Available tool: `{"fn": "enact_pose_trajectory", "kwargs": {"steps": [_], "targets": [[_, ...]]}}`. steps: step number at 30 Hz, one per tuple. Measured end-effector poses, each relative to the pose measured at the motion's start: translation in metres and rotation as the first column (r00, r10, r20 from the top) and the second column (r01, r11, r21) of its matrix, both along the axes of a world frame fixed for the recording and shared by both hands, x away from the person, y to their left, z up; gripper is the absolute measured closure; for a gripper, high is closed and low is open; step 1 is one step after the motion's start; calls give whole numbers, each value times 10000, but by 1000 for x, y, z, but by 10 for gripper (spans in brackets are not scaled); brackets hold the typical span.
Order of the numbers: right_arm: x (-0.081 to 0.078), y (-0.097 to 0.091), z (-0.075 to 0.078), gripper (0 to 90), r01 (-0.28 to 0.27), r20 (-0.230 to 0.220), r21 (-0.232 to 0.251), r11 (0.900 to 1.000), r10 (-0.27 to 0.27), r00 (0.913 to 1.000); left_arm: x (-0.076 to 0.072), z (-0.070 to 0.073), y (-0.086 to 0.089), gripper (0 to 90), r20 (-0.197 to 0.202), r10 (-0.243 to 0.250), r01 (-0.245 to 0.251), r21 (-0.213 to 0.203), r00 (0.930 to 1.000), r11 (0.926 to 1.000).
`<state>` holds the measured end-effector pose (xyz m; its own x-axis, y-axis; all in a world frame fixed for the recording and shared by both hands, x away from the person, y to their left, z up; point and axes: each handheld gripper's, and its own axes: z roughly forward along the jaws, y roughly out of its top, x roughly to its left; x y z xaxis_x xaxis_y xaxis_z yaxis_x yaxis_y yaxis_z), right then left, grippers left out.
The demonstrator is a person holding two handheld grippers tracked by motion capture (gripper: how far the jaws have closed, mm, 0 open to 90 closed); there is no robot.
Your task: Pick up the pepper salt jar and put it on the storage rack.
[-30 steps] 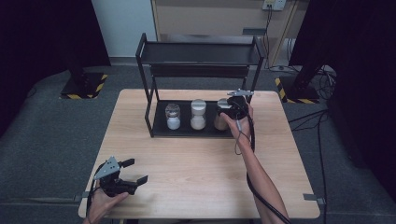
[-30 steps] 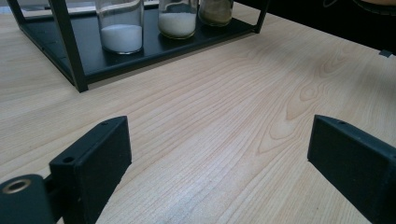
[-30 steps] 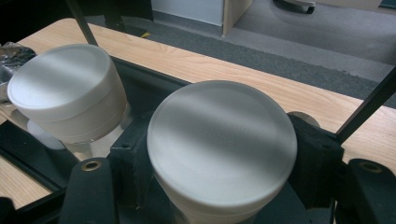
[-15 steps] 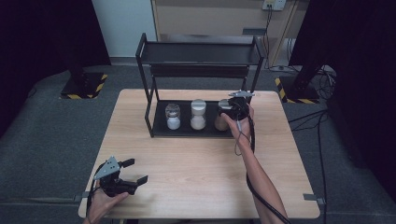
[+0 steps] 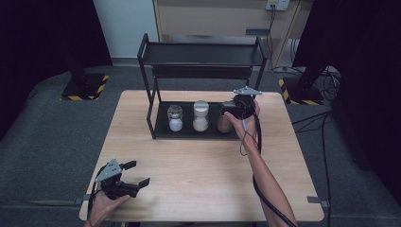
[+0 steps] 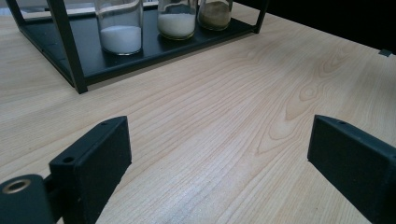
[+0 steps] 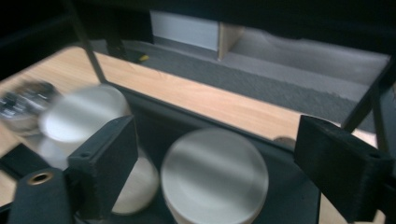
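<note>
A black two-tier rack (image 5: 153, 97) stands at the table's back. Three jars sit on its lower shelf: a small one with white powder (image 5: 175, 118), a white-lidded one (image 5: 200, 117) and a jar of brown powder (image 5: 224, 124). My right gripper (image 5: 232, 109) hangs over the brown jar. Its jaws have just been opening. In the right gripper view (image 7: 217, 137) they stand wide apart, with the jar's white lid (image 7: 215, 175) below and between them, untouched. My left gripper (image 5: 137, 172) rests open and holding nothing at the table's front left corner.
The rack's upper shelf (image 5: 203, 53) overhangs the jars and my right gripper. Rack posts (image 6: 67, 44) rise at the corners. The left gripper view (image 6: 219, 149) looks over bare wooden tabletop (image 6: 243, 93) towards the jars. Grey carpet surrounds the table.
The right gripper has barely shifted and stays at the brown jar. The left gripper and the three jars are where they were.
</note>
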<state>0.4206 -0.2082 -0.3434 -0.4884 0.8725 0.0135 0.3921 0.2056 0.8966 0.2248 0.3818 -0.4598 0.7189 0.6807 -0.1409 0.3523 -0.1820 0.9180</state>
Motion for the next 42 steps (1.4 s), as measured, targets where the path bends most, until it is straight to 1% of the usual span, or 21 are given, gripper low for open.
{"fn": "enact_pose_trajectory", "kwargs": {"steps": [1,3,8,13,19,21,22,24,29,31,34,36,39,42], "targets": [[-2,0,5,119,-88,107,-78,9999,89,9999,0,0,0,50,-1,8,-8,-2,10000,10000],[-7,-2,12,110,-227,250,-39,9997,228,9994,0,0,0,50,-2,23,-23,-20,10000,10000],[-19,-5,26,94,-619,580,-13,9981,618,9964,-1,0,1,49,3,85,-85,-84,10000,9999],[-28,-7,33,90,-1026,775,-29,9947,1025,9917,-1,0,1,49,-6,98,-98,-52,10000,9999],[-39,-10,37,82,-1367,914,-11,9906,1363,9864,-1,-1,2,48,-22,168,-169,-188,9999,9997],[-44,-13,38,81,-1449,1003,33,9894,1438,9845,-1,-1,1,48,-29,239,-240,-155,9997,9996],[-47,-15,38,77,-1498,1003,40,9887,1486,9838,-2,-1,2,47,-32,260,-260,-233,9997,9994],[-52,-18,39,71,-1560,1039,41,9877,1547,9825,-2,-2,3,47,-67,304,-306,-249,9995,9992],[-68,-30,39,64,-1621,1151,-68,9868,1618,9801,-1,-2,2,47,-41,285,-286,-244,9996,9993],[-74,-36,38,64,-1650,1192,-31,9863,1642,9792,0,-2,2,47,-62,263,-264,-213,9996,9994],[-82,-43,35,63,-1605,1124,-62,9870,1602,9807,-1,-3,3,47,-37,317,-318,-261,9995,9992],[-88,-47,33,63,-1628,1162,-79,9866,1626,9798,-2,-2,3,47,-30,332,-333,-206,9994,9992],[-97,-54,28,63,-1679,1126,144,9857,1653,9798,-2,-2,3,47,-25,306,-306,-212,9995,9993],[-108,-59,24,63,-1638,1174,122,9864,1613,9799,-1,-2,3,47,-25,268,-269,-215,9996,9994]]}}
